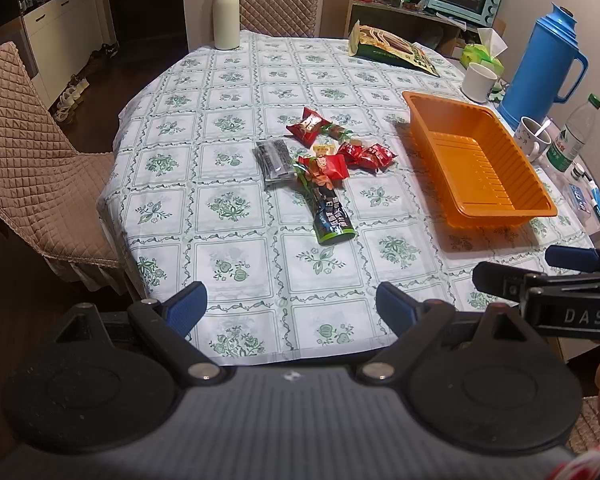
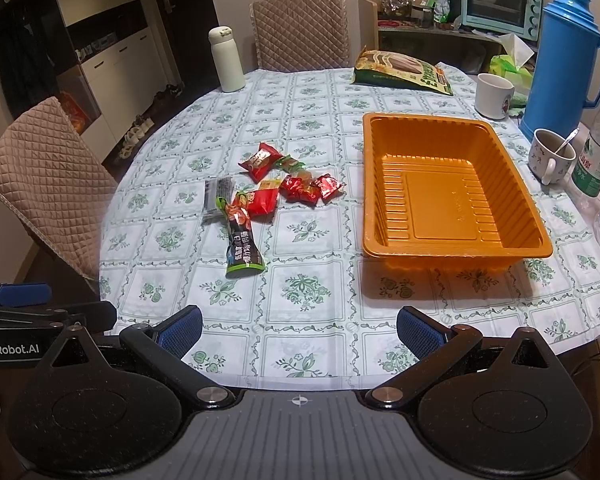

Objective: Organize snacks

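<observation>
A small heap of snack packets lies mid-table: several red packets, a long green-and-black packet and a dark flat packet. To their right stands an orange plastic tray with nothing in it. My left gripper hovers open over the table's near edge, well short of the snacks. My right gripper is open too, at the near edge in front of the tray. Each gripper's side shows in the other's view.
A blue thermos jug, white cups, a water bottle and a tissue pack crowd the right side. A large snack bag and a white flask stand at the far edge. Quilted chairs surround the table.
</observation>
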Demonstrator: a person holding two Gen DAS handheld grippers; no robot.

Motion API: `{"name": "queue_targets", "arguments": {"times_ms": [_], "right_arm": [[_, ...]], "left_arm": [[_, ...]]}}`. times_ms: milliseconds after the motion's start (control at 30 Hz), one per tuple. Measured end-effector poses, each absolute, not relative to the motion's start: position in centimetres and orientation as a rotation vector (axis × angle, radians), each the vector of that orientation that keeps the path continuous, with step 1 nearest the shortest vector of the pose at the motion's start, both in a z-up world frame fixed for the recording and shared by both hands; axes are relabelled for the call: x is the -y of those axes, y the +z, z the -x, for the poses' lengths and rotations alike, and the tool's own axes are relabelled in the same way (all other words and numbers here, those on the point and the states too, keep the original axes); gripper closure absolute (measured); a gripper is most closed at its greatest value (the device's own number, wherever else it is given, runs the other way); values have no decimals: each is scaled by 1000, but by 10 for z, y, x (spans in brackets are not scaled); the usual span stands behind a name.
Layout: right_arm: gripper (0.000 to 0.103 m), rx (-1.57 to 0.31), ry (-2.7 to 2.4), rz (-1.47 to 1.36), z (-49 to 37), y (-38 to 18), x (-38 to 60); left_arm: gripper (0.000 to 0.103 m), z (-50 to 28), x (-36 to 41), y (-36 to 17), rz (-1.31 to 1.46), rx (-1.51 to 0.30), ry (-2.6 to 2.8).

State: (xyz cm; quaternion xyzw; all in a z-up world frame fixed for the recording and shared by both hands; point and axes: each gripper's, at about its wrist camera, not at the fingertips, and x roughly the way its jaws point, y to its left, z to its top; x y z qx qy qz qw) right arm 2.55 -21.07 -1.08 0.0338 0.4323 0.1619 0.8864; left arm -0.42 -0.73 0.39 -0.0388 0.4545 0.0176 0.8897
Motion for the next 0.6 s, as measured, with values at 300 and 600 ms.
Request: {"name": "queue_targets", "arguments": {"times_ms": [300, 600], "right_arm": [[0, -898, 336, -70, -25, -11, 210], [0, -897, 336, -71, -25, -11, 211]], "left_arm": [[12, 4, 7, 4, 80, -943, 36], [12, 5, 8, 4, 80, -943, 36]]}}
